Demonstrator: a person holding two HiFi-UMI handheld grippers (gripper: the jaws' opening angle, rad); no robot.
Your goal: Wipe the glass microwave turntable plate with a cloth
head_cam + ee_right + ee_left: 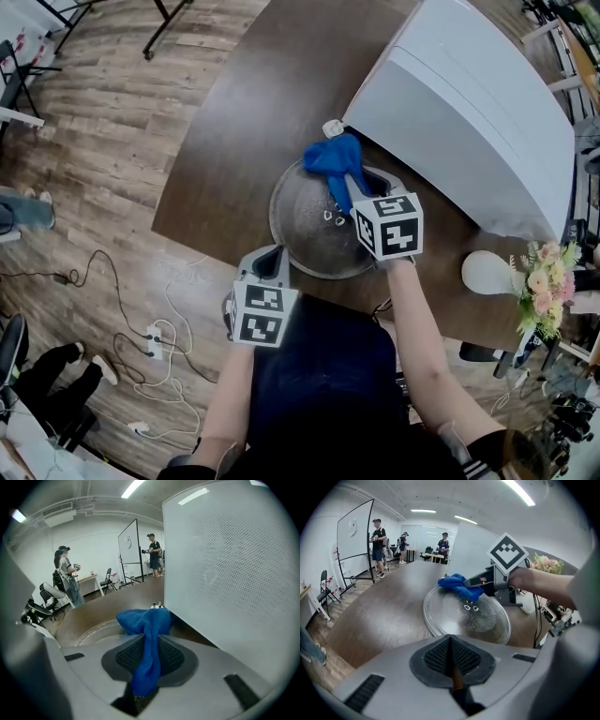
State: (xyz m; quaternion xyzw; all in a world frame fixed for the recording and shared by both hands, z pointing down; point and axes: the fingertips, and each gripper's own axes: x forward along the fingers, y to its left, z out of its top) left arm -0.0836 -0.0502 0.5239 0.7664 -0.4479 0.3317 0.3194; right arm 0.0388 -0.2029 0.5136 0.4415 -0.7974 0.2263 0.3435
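R claw (147,654) clamped on a blue microfibre cloth (143,619): the cloth runs btwn the two pads, w/ its bunched end spilling out in front. That bunch sits at the far rim of a round clear glass turntable plate (305,234), partly over the rim. L claw (452,662) has its jaws together w/ nothing btwn them, and is just beside the plate's near-left rim; can't tell if it touches. The plate lies flat on a dark brown wooden desk (234,122), near the desk's near edge, w/ three small raised lugs (335,217) at its centre. Just beyond the cloth lies a small white plug (333,127). A big white box-shaped appliance (469,103) fills the desk's far-right part, close to the plate. A pink-and-cream flower bunch (546,279) stands at the desk's right edge.
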